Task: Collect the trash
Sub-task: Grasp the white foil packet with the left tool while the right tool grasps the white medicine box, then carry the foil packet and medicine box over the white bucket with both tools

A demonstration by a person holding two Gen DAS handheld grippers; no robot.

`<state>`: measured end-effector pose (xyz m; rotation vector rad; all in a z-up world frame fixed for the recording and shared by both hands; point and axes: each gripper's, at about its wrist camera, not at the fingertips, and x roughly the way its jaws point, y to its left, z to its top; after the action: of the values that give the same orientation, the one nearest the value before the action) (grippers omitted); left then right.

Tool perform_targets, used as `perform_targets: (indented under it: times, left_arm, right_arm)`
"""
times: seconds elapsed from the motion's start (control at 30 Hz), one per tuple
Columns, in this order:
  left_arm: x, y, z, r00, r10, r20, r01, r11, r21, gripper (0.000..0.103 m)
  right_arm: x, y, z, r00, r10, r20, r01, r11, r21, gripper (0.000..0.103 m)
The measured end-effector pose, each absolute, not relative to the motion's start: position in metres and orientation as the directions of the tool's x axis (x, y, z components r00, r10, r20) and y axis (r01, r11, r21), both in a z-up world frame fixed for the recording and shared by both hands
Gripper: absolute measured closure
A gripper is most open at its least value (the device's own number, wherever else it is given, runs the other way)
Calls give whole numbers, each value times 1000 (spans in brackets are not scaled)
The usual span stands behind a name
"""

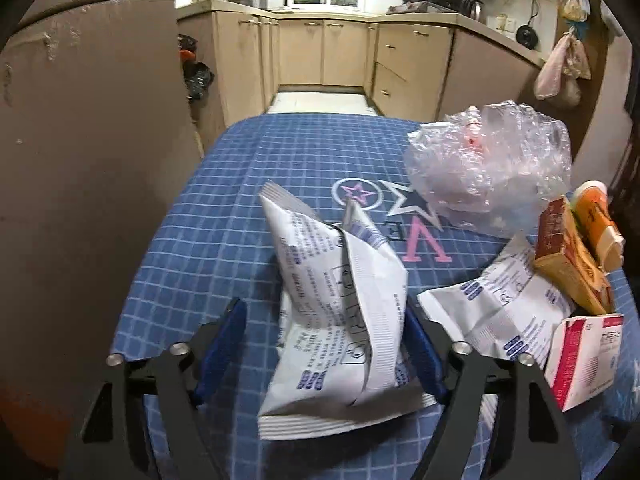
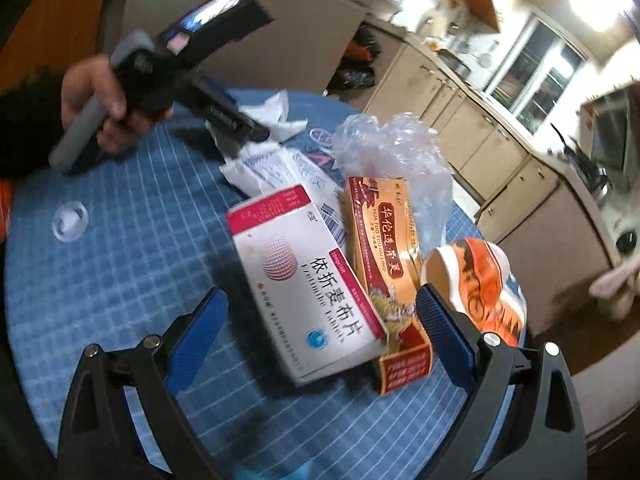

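On the blue checked tablecloth (image 1: 224,208) lies a crumpled white printed packet (image 1: 340,320). My left gripper (image 1: 322,308) straddles it with its jaws open and a gap at the left pad. A second white packet (image 1: 500,312) lies to its right. My right gripper (image 2: 320,292) is open around a white-and-red medicine box (image 2: 308,280) and an orange-brown box (image 2: 384,240), with its left pad clear of them. An orange tube (image 2: 484,280) lies just outside its right finger. A crumpled clear plastic bag (image 2: 392,152) sits behind the boxes.
A small clear plastic cap (image 2: 70,220) lies alone on the cloth at the left. A hand (image 2: 88,96) holds the other tool. A brown wall (image 1: 80,160) stands close on the left. Kitchen cabinets (image 1: 320,52) and black bags (image 1: 198,76) lie beyond the table's far edge.
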<state>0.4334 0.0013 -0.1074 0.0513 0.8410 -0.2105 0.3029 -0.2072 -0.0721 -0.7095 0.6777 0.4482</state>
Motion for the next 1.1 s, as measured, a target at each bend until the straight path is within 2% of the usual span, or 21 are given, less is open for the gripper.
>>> perform_targets:
  times: [0.1,0.17,0.2,0.43,0.6,0.8,0.97,1.1]
  left_arm:
    - [436,0,-108,632,-210,-746,235,969,-74,44]
    - [437,0,-108,629,-218,-746,231,969,-89,45]
    - [438,0,-109,628,-223,-746,232,968,-94,46]
    - [426,4,-106,655,-203,-728,228,971,-66,55]
    - [393,10,-94,696,-136,-705,176,984,-17,55]
    - [336,11,-68,773,-73,-631,126,991,39,55]
    - [292,-11,-56,773,-138,-620,189,982,17,55]
    - [266,-43,-49,764,-221,-606,291,956,18,55]
  right_arm:
    - [308,-201,-85,699,113,-706,-607,616,-502,11]
    - [311,-200,-90,702,105,-704,-612,594,-522,15]
    - [313,-200,-90,689,107,-717,-617,605,-503,36]
    - [301,-211,-82,678,128,-723,-570,713,-409,36]
    - [274,-229,-63,695,187,-694,-469,850,-240,36]
    - [246,-249,-53,704,220,-675,-309,951,-13,36]
    - [217,-267,-43,728,206,-654,-140,978,152,36]
    - [187,-286,-32,745,147,-651,-32,982,185,36]
